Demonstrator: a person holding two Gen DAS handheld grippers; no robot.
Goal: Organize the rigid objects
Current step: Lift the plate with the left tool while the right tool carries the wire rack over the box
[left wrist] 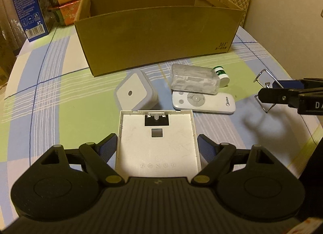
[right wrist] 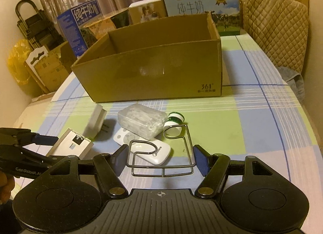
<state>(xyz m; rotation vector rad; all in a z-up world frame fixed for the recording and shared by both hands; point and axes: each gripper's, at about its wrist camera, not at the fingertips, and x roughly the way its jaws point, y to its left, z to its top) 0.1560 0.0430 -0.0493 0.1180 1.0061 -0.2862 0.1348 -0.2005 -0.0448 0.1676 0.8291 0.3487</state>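
My left gripper [left wrist: 157,143] is open around a flat white panel [left wrist: 157,141] that lies between its blue pads; contact is unclear. My right gripper [right wrist: 159,158] is open around a bent wire rack [right wrist: 161,153], which also shows in the left wrist view [left wrist: 264,90]. An open cardboard box [left wrist: 157,40] stands beyond on the checked tablecloth. In front of it lie a white square night light [left wrist: 135,92], a clear plastic box [left wrist: 193,80], a white Midea remote [left wrist: 203,102] and a small green-capped bottle [left wrist: 222,74].
Milk cartons [right wrist: 203,10] and other boxes stand behind the cardboard box [right wrist: 153,66]. A quilted chair back [right wrist: 276,28] is at the far right. The round table's edge [right wrist: 306,113] curves close on the right. Bags and folded items sit on the floor at left.
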